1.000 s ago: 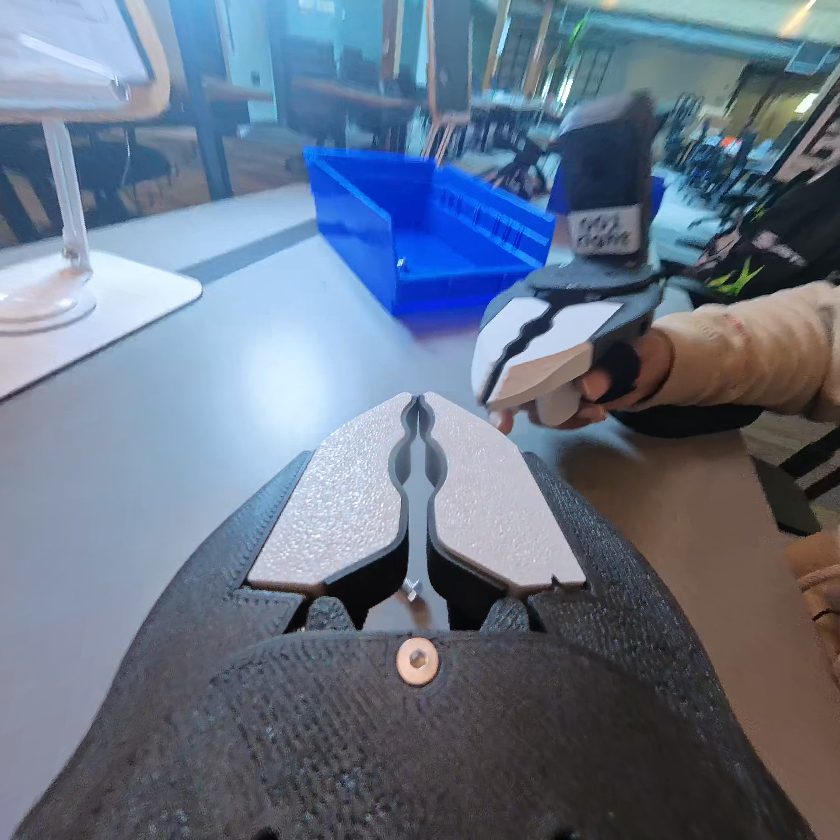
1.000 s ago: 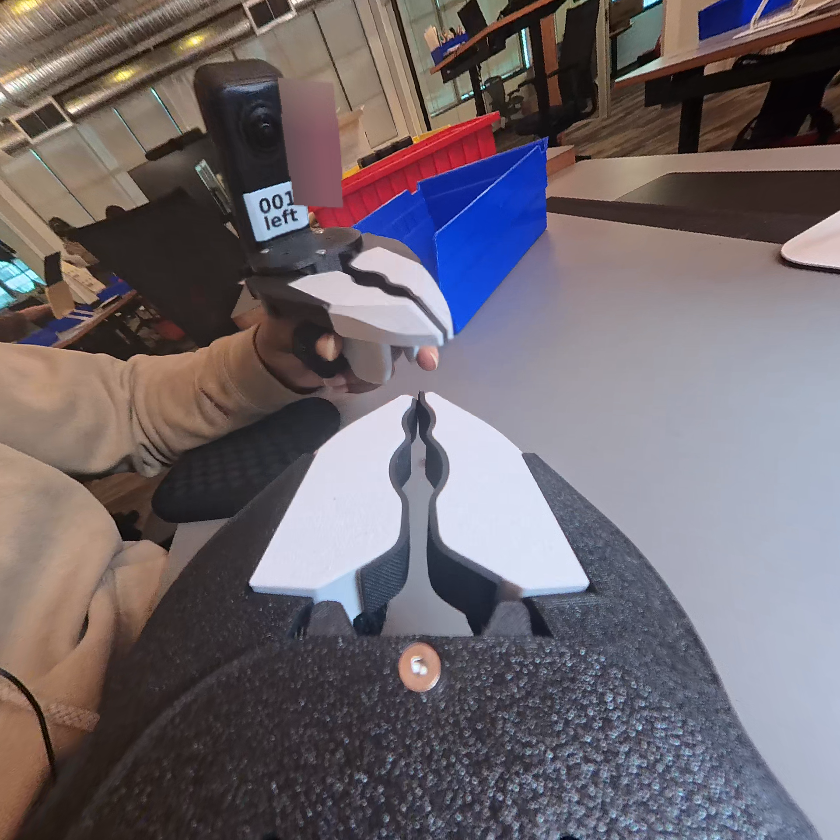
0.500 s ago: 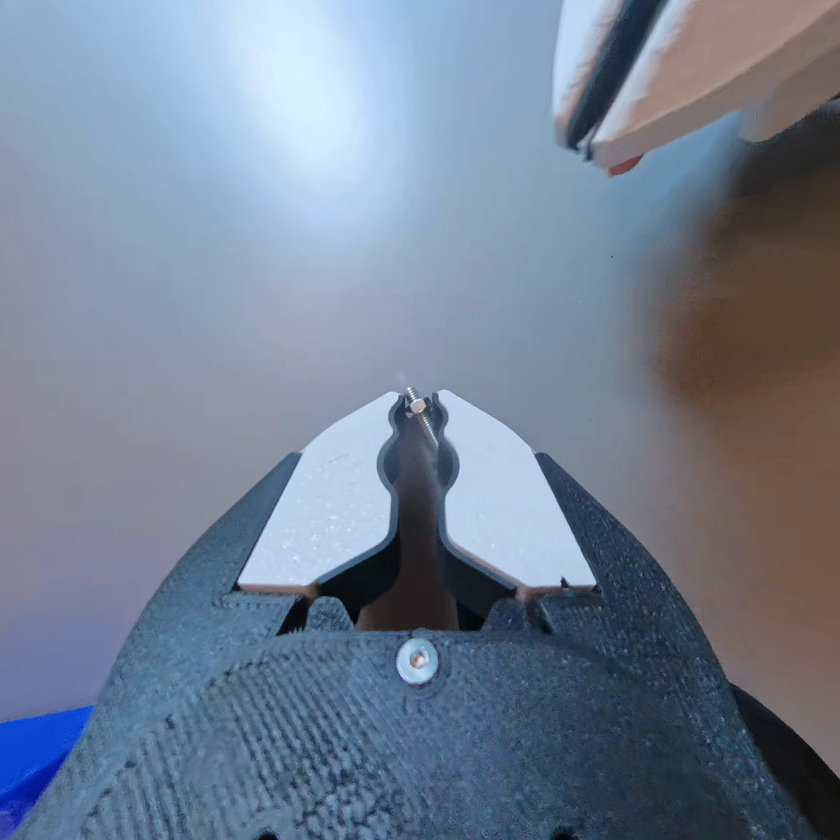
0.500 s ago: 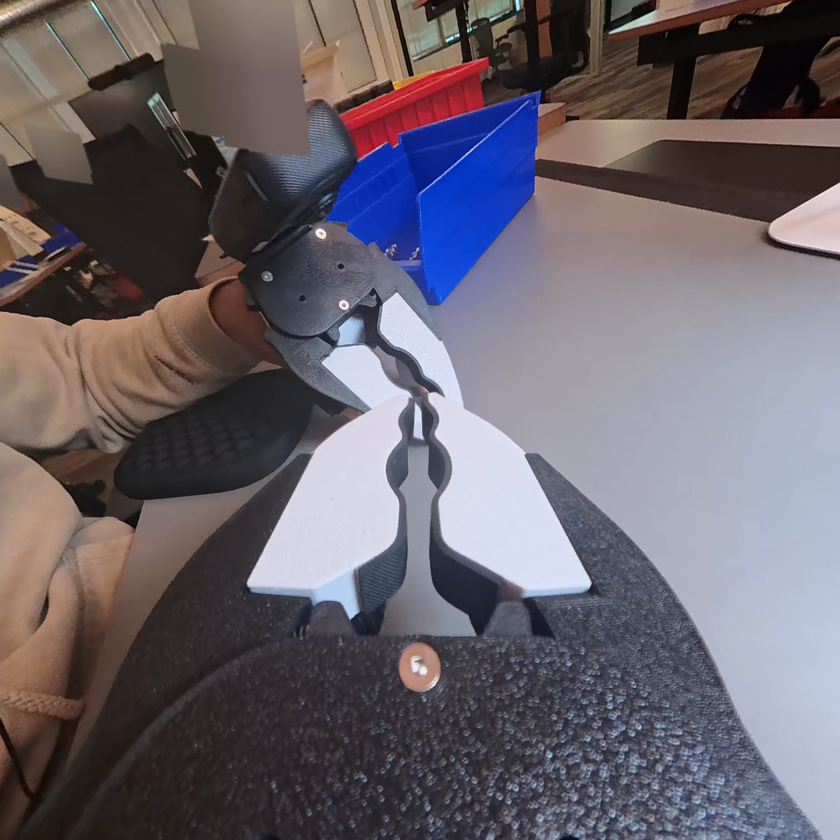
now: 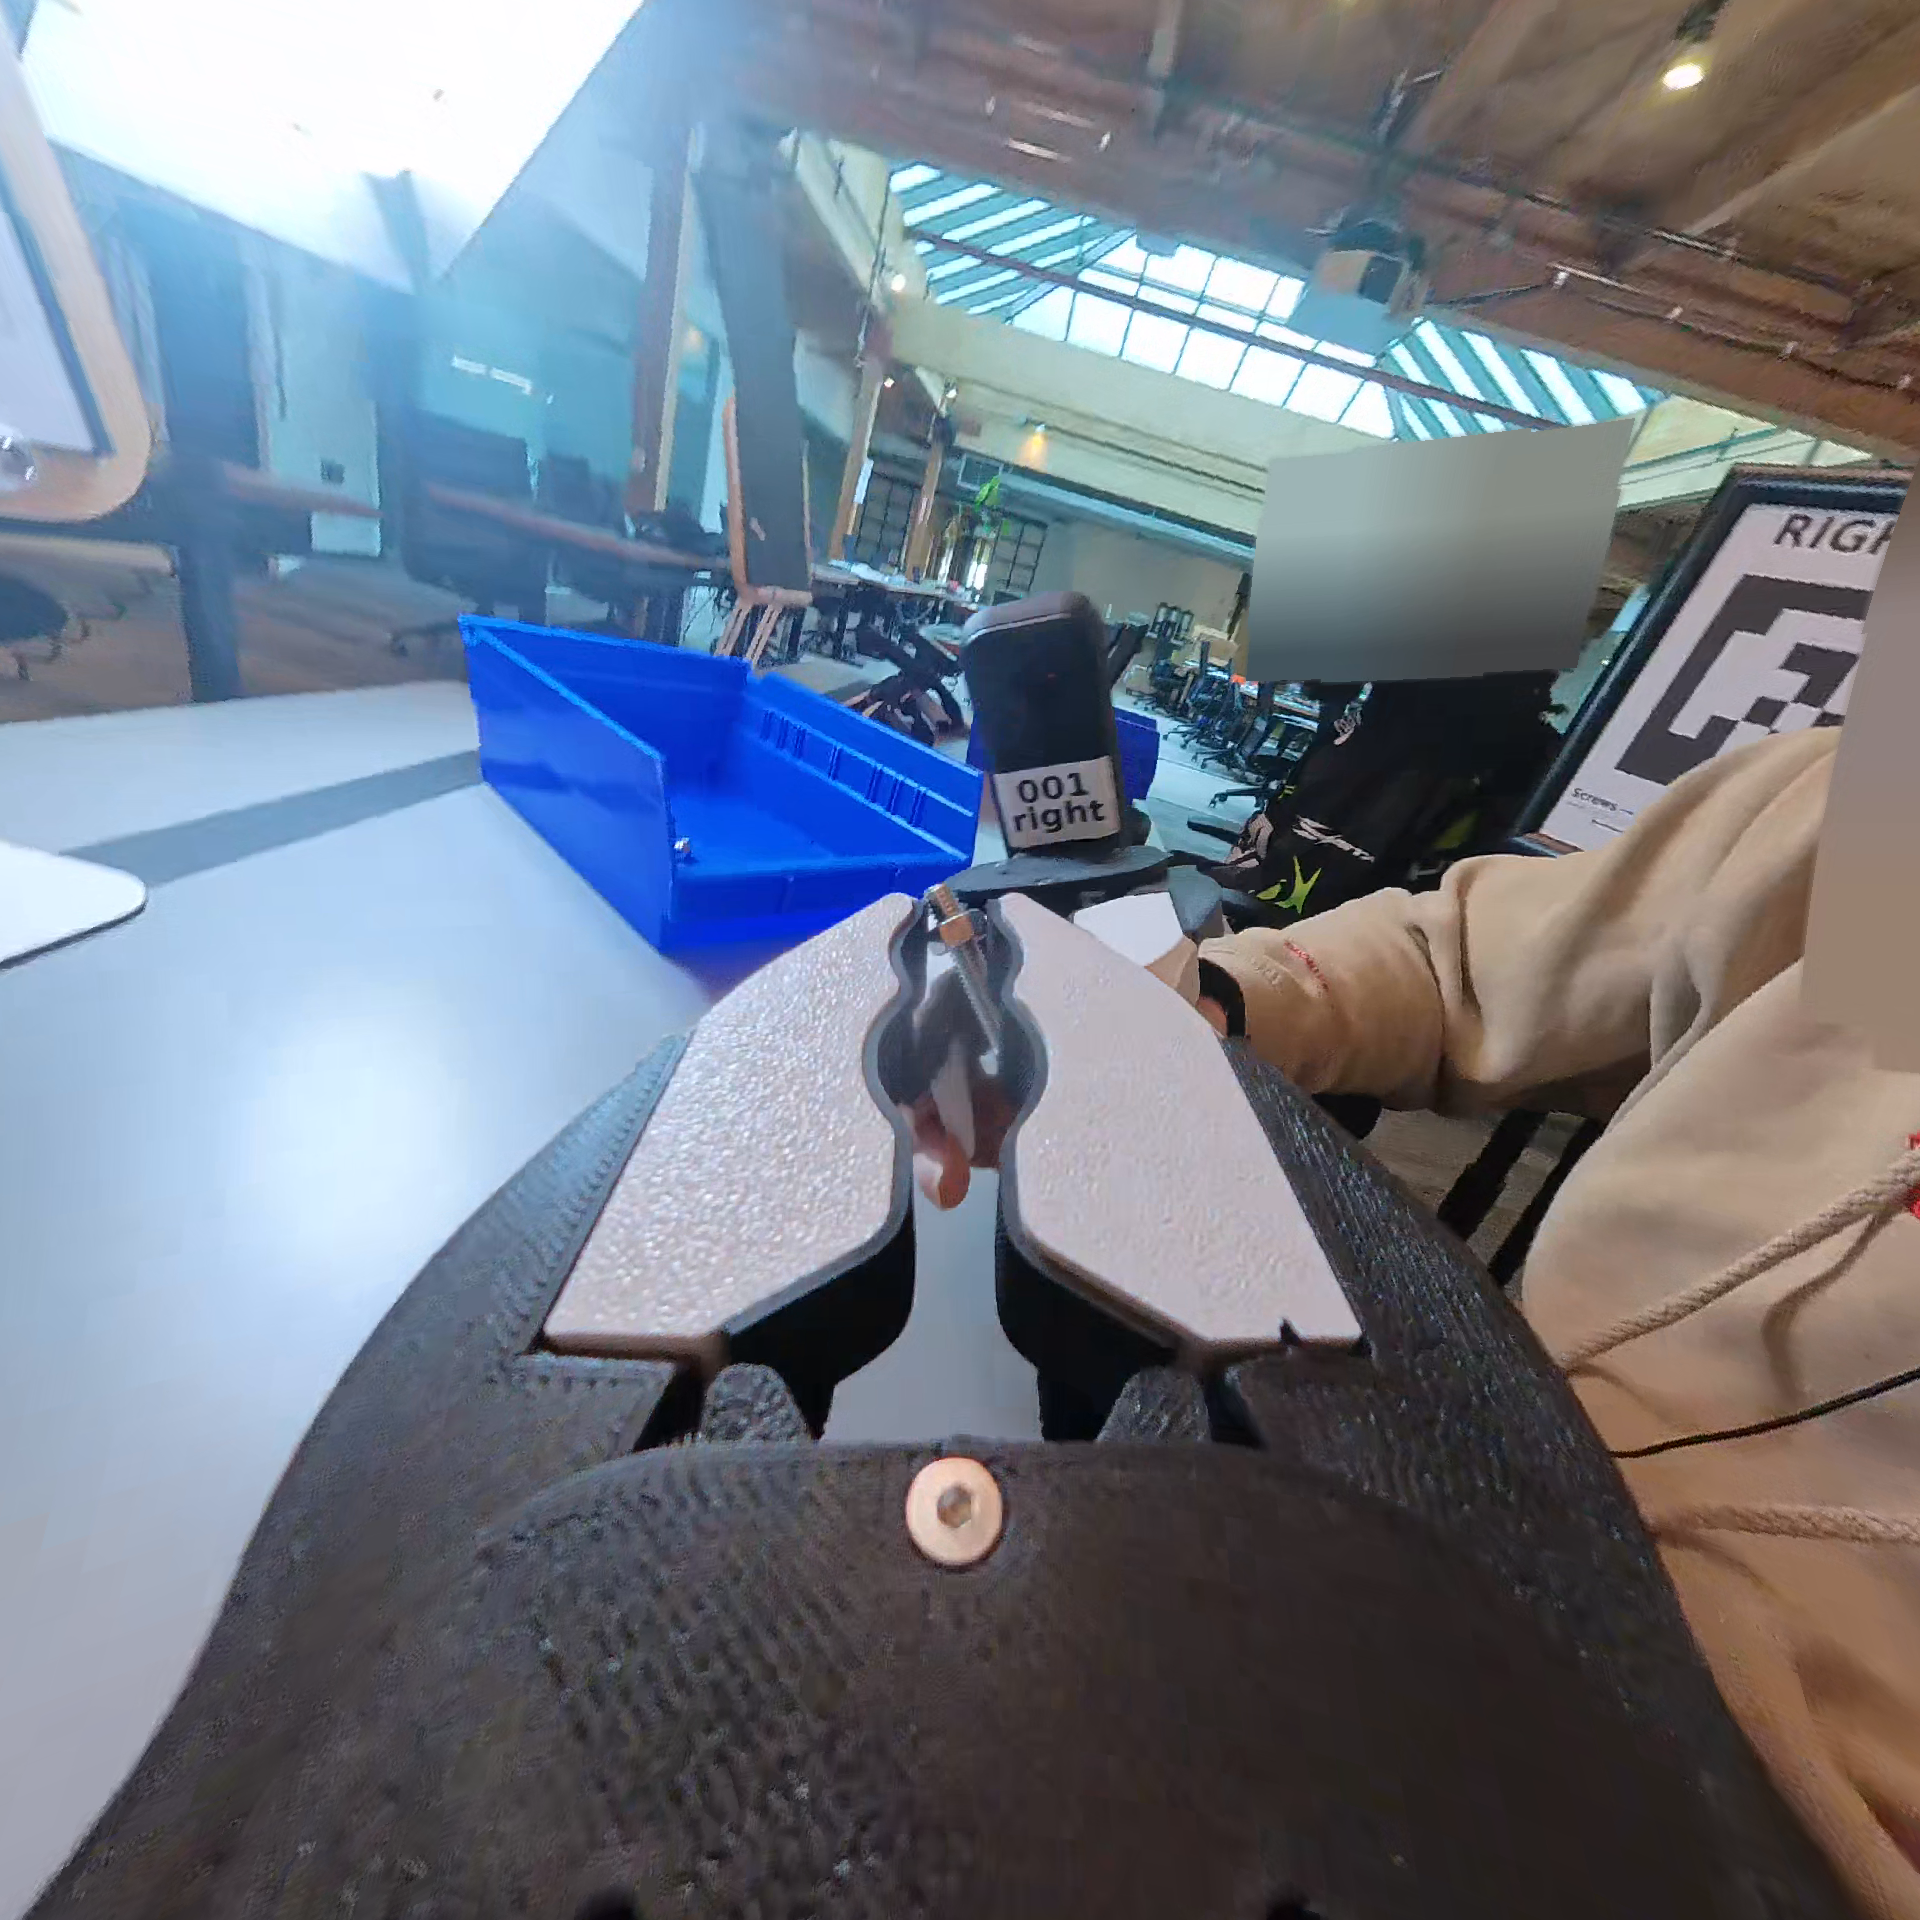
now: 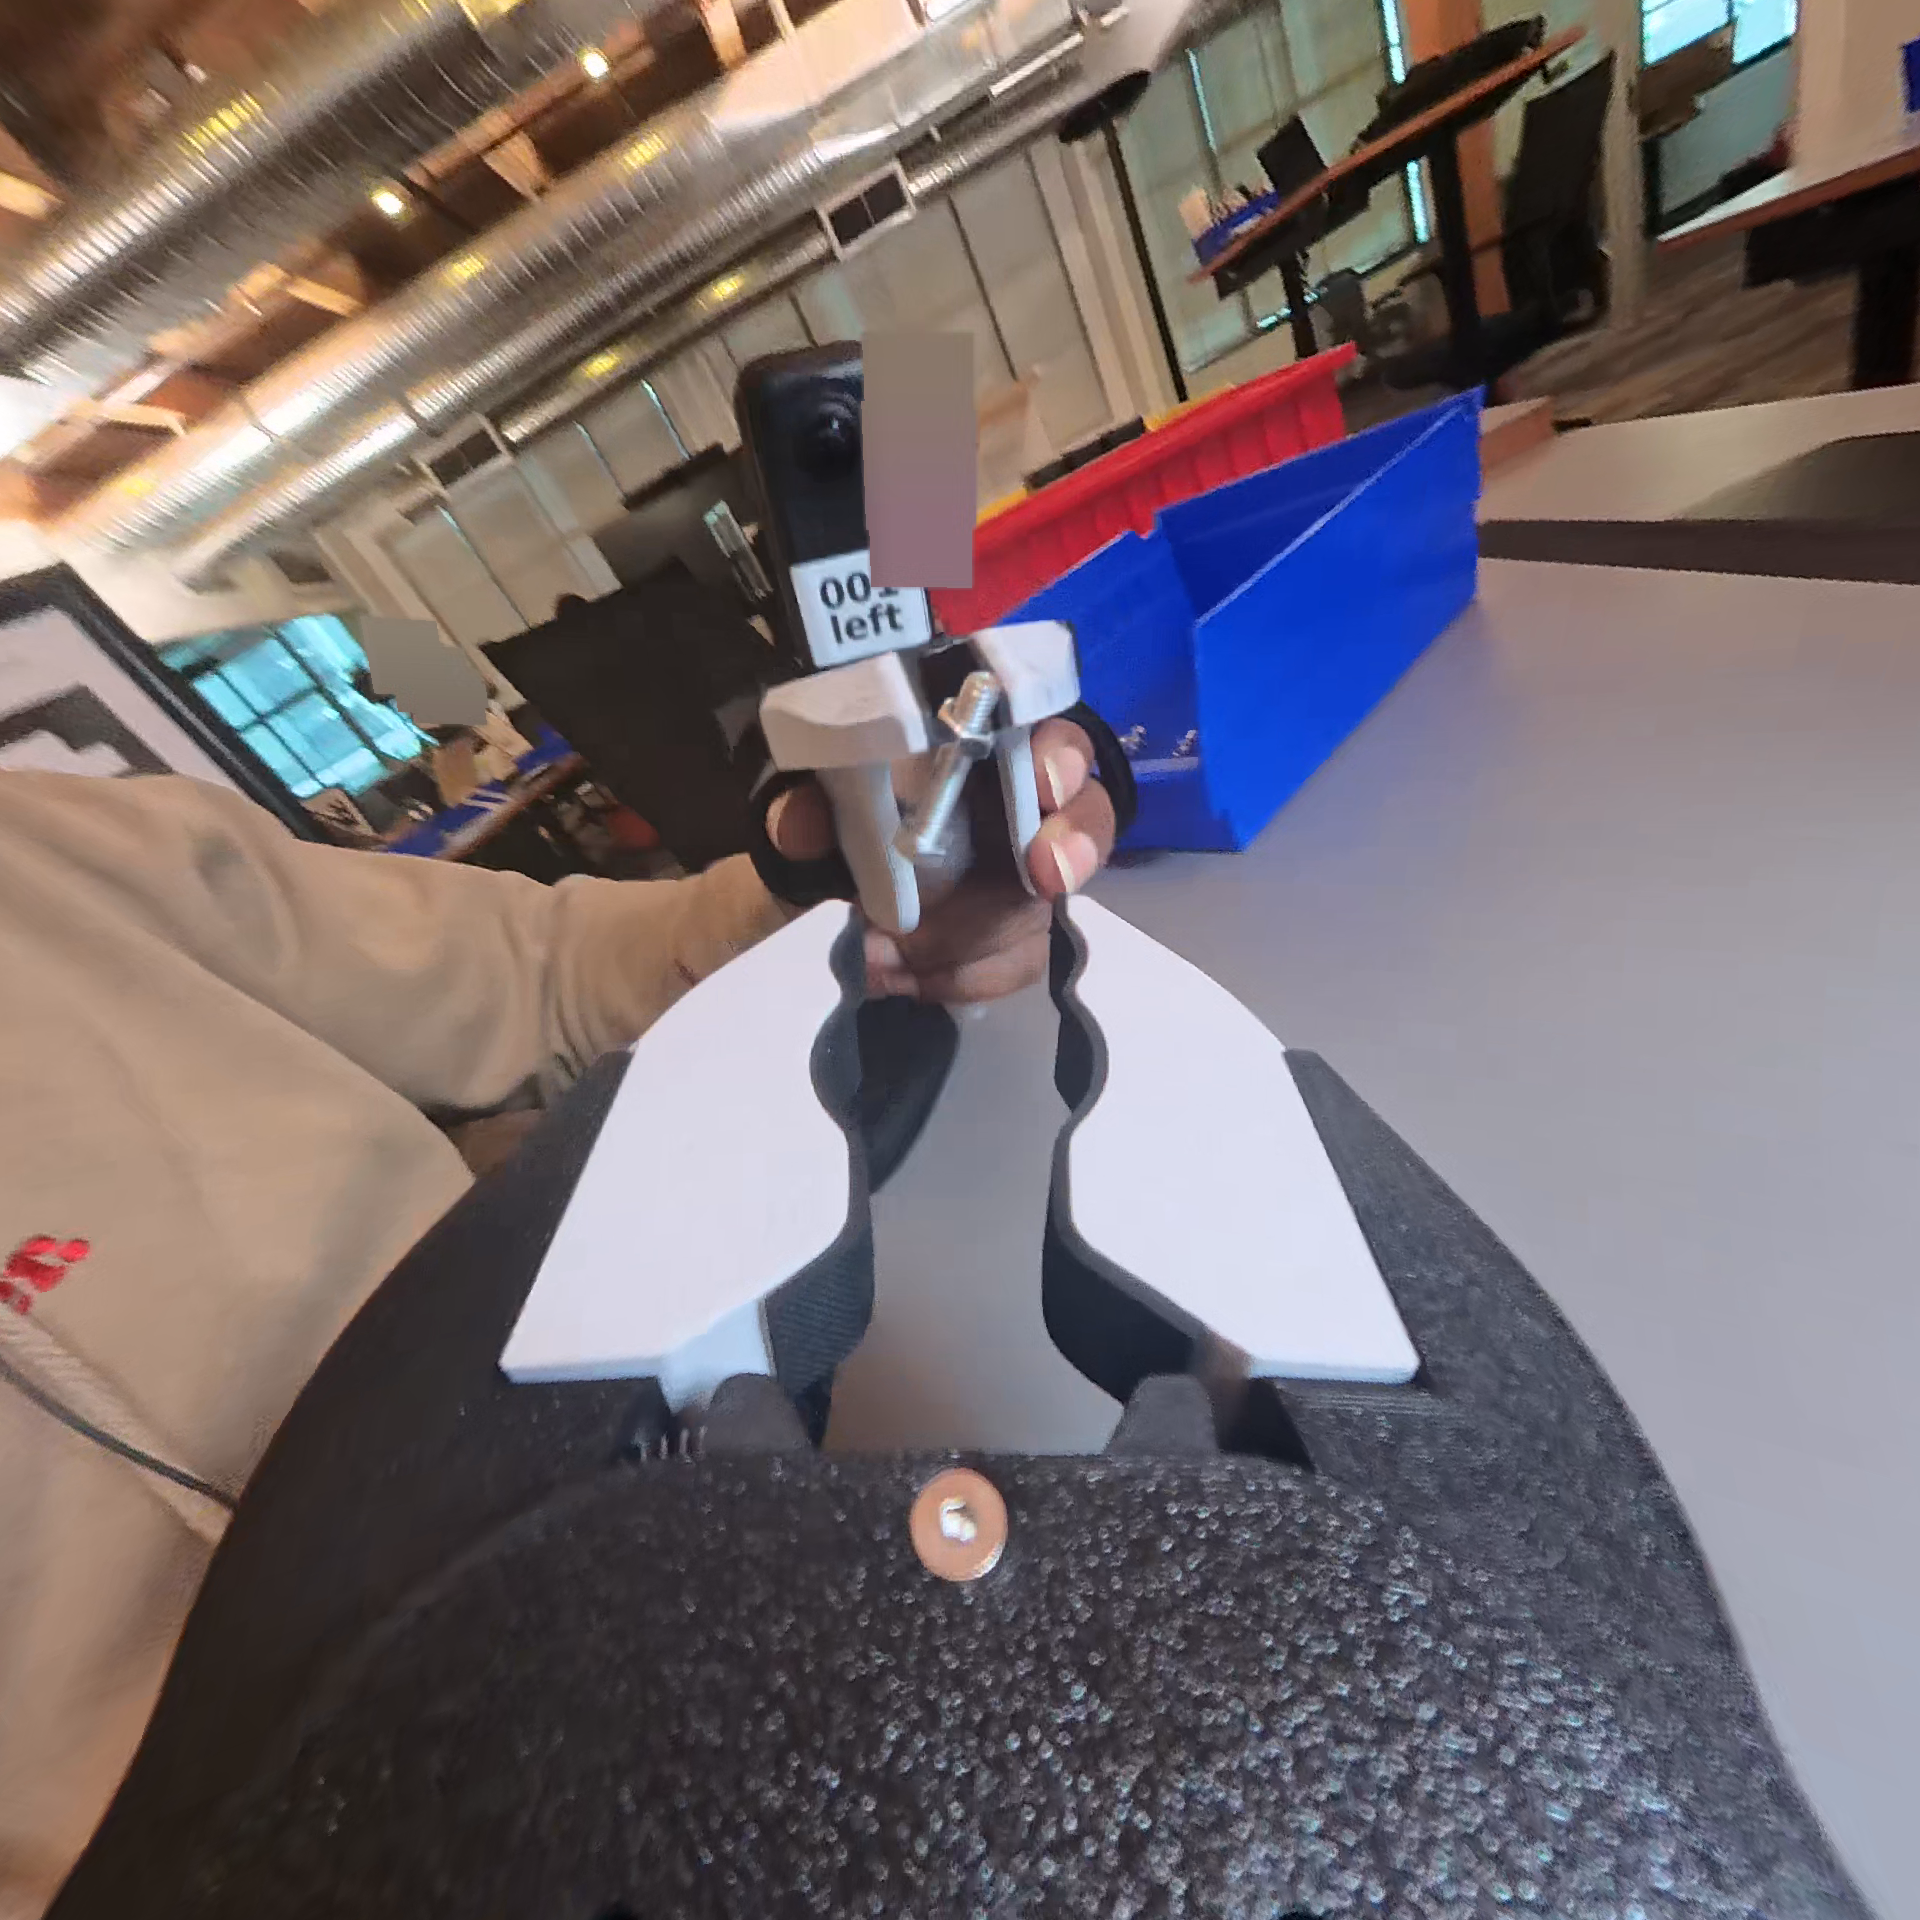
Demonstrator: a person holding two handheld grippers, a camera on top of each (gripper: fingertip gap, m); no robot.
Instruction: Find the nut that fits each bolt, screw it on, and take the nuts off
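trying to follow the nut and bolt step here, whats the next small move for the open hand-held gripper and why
Probably bring the right hand-held gripper forward to close on the bolt. The left hand-held gripper already clamps the nut threaded on it, and the right one stands open and empty just short of the bolt's free head end, so turning it could unscrew the two.

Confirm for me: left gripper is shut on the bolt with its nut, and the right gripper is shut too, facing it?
Not quite. The left gripper is shut on the bolt with its nut, but the right gripper is open and empty, as the right wrist view shows.
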